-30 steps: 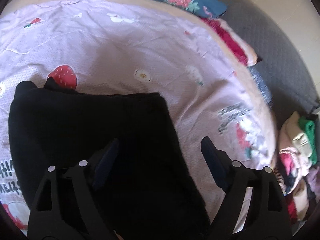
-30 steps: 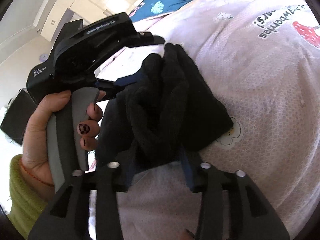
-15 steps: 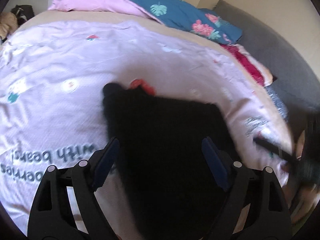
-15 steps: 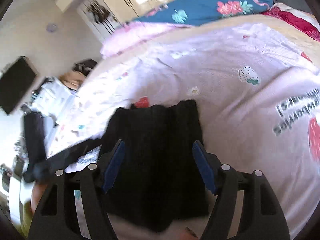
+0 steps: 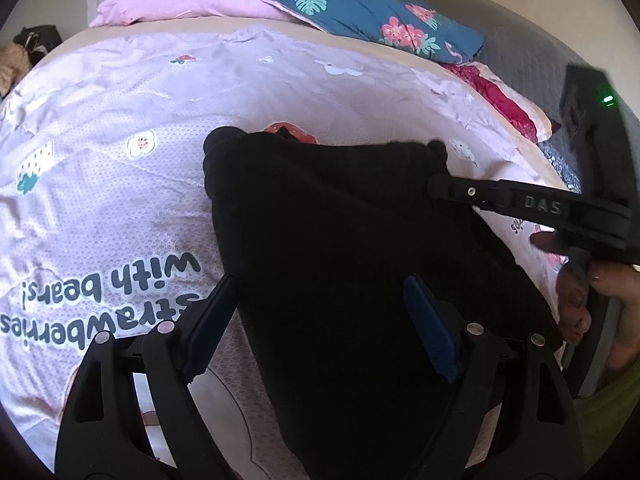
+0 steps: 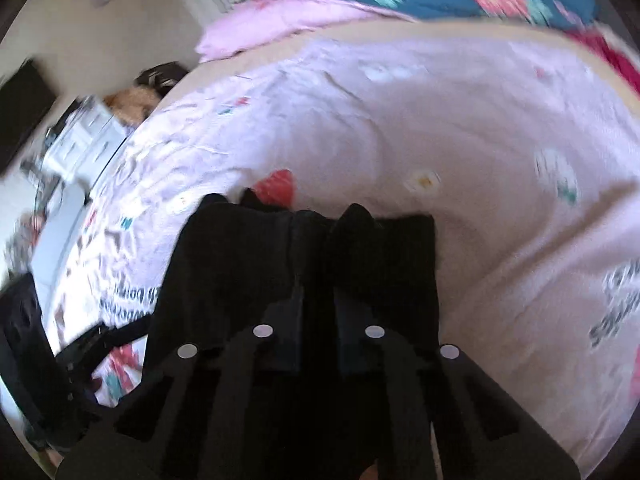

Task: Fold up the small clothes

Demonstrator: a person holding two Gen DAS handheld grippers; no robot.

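A black garment point(image 5: 340, 240) lies on the pink bedsheet point(image 5: 120, 140) beneath the left gripper point(image 5: 320, 308), jaws wide; the right gripper point(image 6: 316, 304) pinches its far edge.

The right tongs point(image 6: 316, 320), spread wide half a second ago, have closed to a narrow gap over the black garment point(image 6: 304, 264). The garment, bunched up a second ago, now lies flat on the bed sheet point(image 6: 480, 128). The left tongs point(image 5: 320, 320) have pulled back from it.
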